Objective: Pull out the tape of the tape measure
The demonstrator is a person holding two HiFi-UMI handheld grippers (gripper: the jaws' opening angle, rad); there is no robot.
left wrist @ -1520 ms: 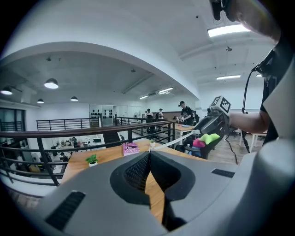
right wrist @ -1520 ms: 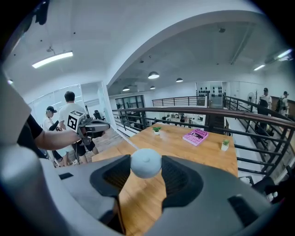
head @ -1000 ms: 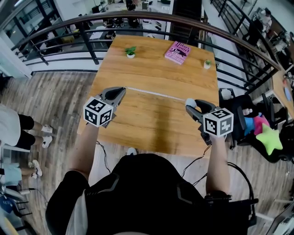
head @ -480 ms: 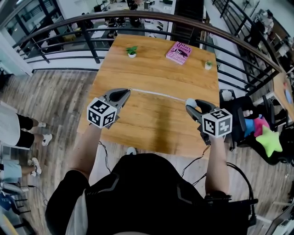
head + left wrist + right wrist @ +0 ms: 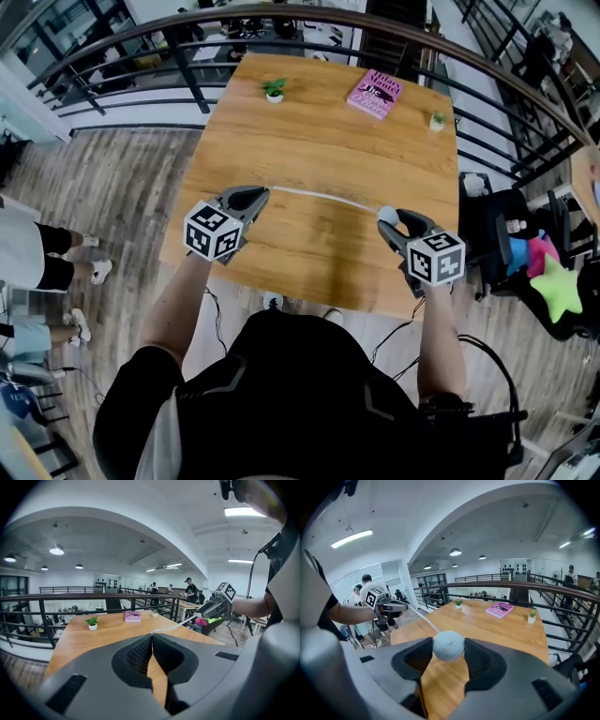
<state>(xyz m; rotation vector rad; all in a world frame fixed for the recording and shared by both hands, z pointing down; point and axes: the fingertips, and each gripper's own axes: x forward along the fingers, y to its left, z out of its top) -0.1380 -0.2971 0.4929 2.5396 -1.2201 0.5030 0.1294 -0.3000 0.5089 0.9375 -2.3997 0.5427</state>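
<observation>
**Q:** Where's the tape measure?

**A:** Its round pale case (image 5: 448, 645) is clamped between the jaws of my right claw (image 5: 388, 217). The case is fat, so those jaws stand wide, one pressing on each side.

**Q:** And the left claw?

**A:** My left claw (image 5: 259, 193) is pinched flat together on the tip of the tape (image 5: 319, 195). The strip is thin, so no gap shows between the jaws.

**Q:** Why are the hands spread apart?

**A:** One claw anchors the case and the other holds the free end, so spreading them draws the tape out. It runs between them as a white line, a bit bowed, above the near half of the table (image 5: 319, 141).

**Q:** Why over that half?

**A:** My guess is clearance. The pink book (image 5: 373, 94) and the two small potted plants (image 5: 274, 90) sit along the far edge, well apart from the tape.

**Q:** Done?

**A:** I judge it mostly done, with a good length out. The risk is the tip slipping out of the pinch and snapping back.
</observation>
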